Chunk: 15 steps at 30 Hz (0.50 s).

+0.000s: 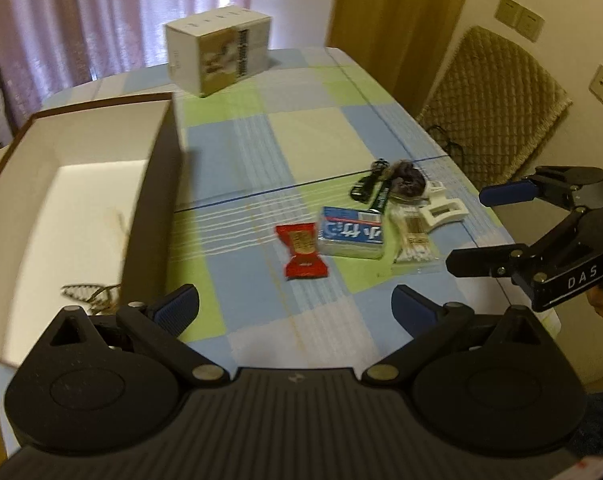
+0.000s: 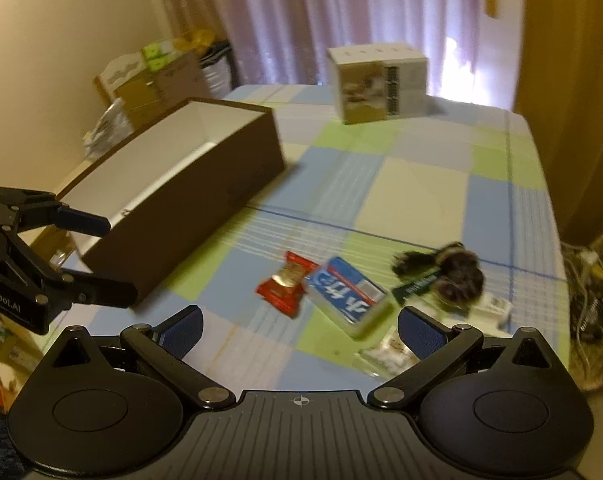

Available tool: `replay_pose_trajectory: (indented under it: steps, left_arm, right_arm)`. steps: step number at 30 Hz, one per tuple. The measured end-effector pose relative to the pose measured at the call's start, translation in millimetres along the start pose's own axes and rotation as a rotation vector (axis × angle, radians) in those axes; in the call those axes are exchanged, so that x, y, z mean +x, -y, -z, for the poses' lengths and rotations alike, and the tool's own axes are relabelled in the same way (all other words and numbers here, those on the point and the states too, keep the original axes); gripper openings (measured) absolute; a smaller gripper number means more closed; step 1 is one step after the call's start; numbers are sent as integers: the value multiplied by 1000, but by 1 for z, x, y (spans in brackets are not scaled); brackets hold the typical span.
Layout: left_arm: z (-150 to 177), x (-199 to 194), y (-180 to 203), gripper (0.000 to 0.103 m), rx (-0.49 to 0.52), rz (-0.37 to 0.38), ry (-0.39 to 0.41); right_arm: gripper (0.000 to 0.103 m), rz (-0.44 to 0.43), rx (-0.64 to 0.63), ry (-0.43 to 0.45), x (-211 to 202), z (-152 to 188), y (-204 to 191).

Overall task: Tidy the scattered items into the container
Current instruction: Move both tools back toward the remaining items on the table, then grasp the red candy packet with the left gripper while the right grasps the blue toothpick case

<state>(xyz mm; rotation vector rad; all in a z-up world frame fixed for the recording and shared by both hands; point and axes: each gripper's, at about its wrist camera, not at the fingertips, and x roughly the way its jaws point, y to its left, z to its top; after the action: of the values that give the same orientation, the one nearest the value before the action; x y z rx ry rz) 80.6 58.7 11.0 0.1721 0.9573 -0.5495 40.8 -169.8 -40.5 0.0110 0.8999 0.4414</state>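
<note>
Dim backlit room, motion blur, fisheye warping

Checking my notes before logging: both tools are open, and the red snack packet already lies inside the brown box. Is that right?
Not quite. The red snack packet still lies on the checked tablecloth, outside the brown box, as the left wrist view shows. Both the left tool and right tool are open.

Scattered items (image 1: 365,220) right of container (image 1: 157,184)

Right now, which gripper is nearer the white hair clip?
Right. The right gripper hovers just beside the white hair clip; the left gripper sits farther back, toward the box.
</note>
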Motion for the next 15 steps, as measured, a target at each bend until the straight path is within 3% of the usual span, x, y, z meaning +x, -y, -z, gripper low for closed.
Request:
replay_pose_trajectory:
  steps: [7, 15]
  left_arm:
    - [-6, 46, 14, 95, 72, 2, -14]
    - [-12, 104, 15, 84, 105, 5, -57]
  right_arm:
    - [101, 29, 26, -6, 15, 9, 25]
    - [100, 35, -41, -22, 50, 16, 50]
